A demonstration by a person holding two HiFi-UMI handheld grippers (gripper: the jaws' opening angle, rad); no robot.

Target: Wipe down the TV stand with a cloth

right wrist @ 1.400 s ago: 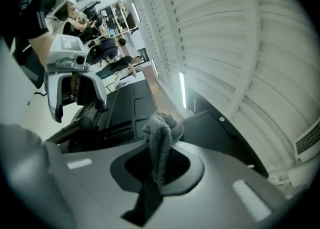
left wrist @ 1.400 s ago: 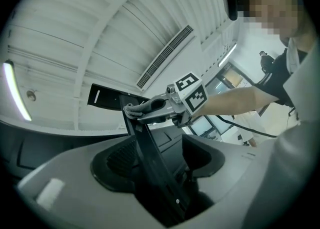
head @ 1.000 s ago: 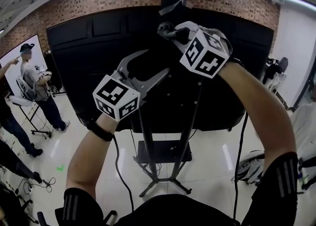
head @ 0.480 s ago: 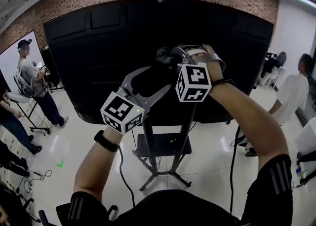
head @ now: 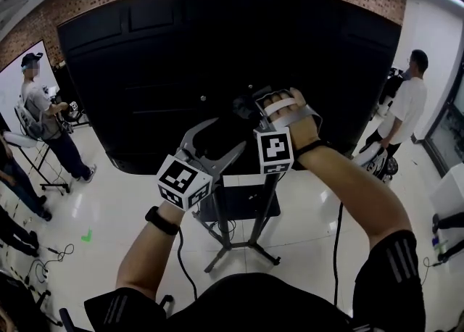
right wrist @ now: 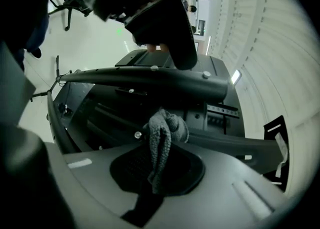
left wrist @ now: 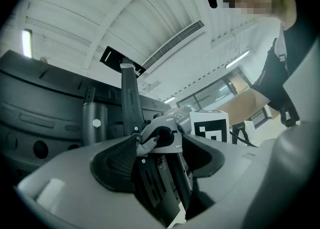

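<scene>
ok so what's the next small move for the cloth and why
Probably press the grey cloth onto the stand post and draw it a short way along the post. The right tongs are shut on the cloth and it sits right by the black metal. The left tongs are open with the post between them, gripping nothing.

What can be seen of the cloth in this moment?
The cloth is grey, with a looped, towel-like weave. It is bunched into a narrow wad and clamped in the right gripper, whose jaws are shut on it. A rounded tuft sticks out past the jaw tips and a fold lies back between them. It sits close in front of the dark bars of the stand; whether it touches them cannot be told. The left gripper view shows only a small bit of it.
</scene>
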